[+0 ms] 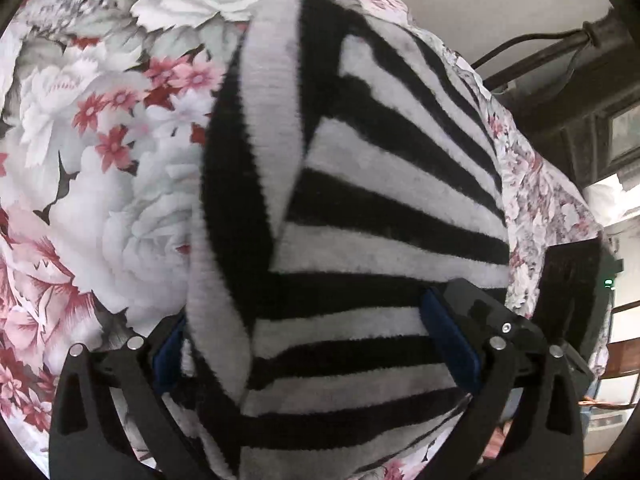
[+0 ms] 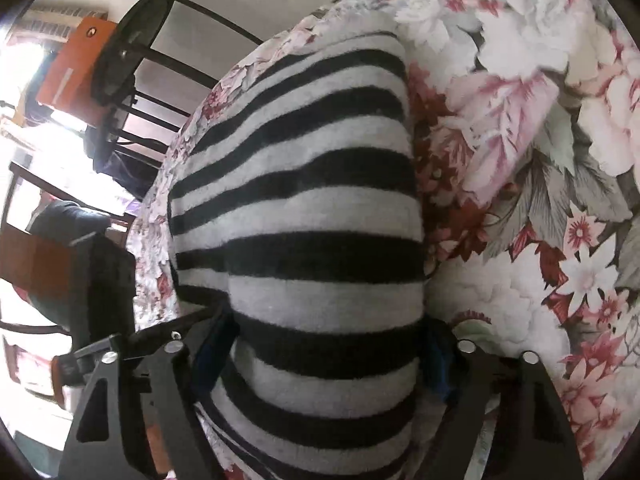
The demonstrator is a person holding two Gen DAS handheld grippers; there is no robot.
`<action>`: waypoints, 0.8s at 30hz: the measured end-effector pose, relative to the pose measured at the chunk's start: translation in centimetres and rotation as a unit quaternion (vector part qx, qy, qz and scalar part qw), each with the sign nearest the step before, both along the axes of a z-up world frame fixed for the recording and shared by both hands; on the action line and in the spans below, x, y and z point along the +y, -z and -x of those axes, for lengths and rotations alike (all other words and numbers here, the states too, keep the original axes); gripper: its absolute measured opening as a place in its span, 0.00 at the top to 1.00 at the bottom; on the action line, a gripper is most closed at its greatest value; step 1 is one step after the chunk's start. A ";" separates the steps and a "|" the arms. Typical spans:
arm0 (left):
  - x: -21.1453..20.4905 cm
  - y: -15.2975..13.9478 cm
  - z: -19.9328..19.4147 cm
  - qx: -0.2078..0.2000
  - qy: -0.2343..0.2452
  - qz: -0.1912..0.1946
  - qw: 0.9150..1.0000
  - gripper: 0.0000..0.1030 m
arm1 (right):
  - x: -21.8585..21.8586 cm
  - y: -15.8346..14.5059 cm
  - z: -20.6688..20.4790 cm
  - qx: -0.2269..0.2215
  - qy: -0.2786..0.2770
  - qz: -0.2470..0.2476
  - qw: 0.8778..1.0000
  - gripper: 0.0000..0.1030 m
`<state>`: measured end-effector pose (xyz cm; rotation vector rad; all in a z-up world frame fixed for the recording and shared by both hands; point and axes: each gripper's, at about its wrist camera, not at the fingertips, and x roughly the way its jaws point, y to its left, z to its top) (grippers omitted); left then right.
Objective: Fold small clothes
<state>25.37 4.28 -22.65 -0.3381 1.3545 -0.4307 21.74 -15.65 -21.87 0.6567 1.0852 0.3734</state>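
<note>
Right now the fuzzy black-and-white striped knit garment lies on a quilted bedspread printed with white, pink and dark red flowers, close to the spread's edge. In the left wrist view one part of it is folded over the rest: a long flap with stripes running lengthwise crosses diagonally over the body, whose stripes fan out sideways. In the right wrist view the same garment shows as a stack of level stripes, its right edge a straight fold line against the floral bedspread.

The left gripper has its black jaws set wide, the blue pads standing on either side of the garment's near end; the left pad is partly hidden behind the folded flap, so whether the pads press on the fabric cannot be told. The right gripper likewise straddles the garment with its jaws well apart, and the cloth fills the gap between the blue pads; whether they squeeze it is unclear.

Beyond the bedspread's edge, the right wrist view shows a dark metal frame with curved bars and an orange box against bright light.
</note>
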 end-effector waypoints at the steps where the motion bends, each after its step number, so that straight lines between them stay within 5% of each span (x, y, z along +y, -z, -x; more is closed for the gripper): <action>1: -0.1 -0.2 -0.1 0.001 -0.002 0.006 1.000 0.05 | 0.4 -0.6 0.2 -0.009 0.001 0.014 1.000 0.28; 8: -0.6 -2.7 0.2 -0.021 -0.005 -0.009 1.000 0.16 | 0.5 -2.5 0.7 -0.025 0.002 0.027 0.999 0.37; 18: -2.3 -7.9 2.4 -0.067 -0.017 -0.038 0.997 0.19 | -1.5 -6.4 3.0 -0.046 0.006 0.038 0.998 0.40; 24: -4.9 -7.8 3.8 -0.031 0.003 0.025 0.999 0.26 | -4.0 -9.3 5.5 -0.055 0.020 0.115 0.992 0.41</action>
